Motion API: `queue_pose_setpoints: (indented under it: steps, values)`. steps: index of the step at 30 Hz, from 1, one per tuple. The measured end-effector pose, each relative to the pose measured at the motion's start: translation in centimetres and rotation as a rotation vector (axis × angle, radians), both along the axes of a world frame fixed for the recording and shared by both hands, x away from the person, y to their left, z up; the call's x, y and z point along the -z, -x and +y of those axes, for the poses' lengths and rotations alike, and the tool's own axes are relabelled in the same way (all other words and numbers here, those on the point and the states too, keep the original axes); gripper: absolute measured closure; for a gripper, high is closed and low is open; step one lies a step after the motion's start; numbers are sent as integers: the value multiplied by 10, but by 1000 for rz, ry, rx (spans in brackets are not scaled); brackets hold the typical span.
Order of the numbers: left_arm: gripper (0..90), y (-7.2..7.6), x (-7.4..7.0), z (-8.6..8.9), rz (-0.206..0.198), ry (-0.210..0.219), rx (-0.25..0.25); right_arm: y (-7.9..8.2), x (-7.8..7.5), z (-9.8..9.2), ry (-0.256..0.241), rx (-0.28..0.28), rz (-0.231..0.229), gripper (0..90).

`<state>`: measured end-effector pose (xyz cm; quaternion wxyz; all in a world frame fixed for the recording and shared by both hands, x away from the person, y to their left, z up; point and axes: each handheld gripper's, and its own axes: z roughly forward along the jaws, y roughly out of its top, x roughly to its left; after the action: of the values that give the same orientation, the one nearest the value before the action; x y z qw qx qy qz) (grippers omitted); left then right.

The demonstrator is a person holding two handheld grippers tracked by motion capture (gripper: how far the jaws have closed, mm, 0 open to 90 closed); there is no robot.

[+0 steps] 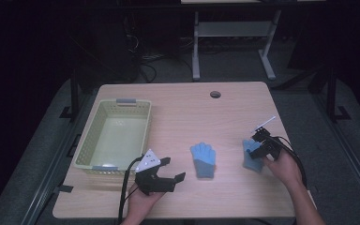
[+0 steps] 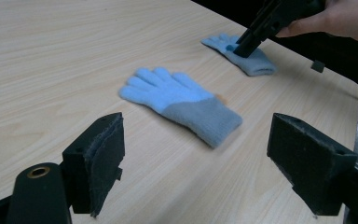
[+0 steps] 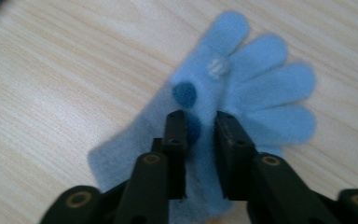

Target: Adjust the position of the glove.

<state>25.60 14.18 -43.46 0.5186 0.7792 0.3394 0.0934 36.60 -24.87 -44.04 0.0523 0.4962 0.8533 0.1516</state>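
Nearest the camera, at the front edge of the surface (image 1: 225, 197), the left gripper (image 1: 161, 172) rests in a hand with its jaws spread wide and nothing between them. It points across toward the middle glove (image 2: 179, 100), which lies flat just ahead, fingers away from the person, probably the next thing to be fetched.

To the right, the right gripper (image 3: 200, 135) is down on the second glove (image 3: 233, 107). Its jaws stand narrow, with a fold of the blue knit and a dark dot on the palm between them. They seem to be pinching the fabric, so the glove can likely be lifted by the middle of its palm rather than by a floppy finger. That glove sits flat on the surface near the right edge, well apart from its mate.

Farther back on the left stands the pale green basket (image 1: 90, 140), empty and open-topped, a plausible place for both gloves to go.

No brand or writing can be read; only a small pale patch shows on one finger.
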Motion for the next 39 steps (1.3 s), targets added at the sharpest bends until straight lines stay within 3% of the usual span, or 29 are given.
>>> queue_pose_setpoints:
  steps: [9, 19, 29, 39]
  values:
    - [186, -1, 1, 1, 6, 3, -1, 3, -5, -2, -26, 5, -11, 813]
    - [186, -1, 0, 0, 6, 21, -4, 14, -34, 4, -66, -39, -98, 815]
    - [187, -2, 1, 2, 18, 32, -12, 22, -64, 40, -83, -157, -168, 812]
    - [189, -2, -1, 5, 13, 38, -19, 19, -75, 77, -121, -236, -160, 810]
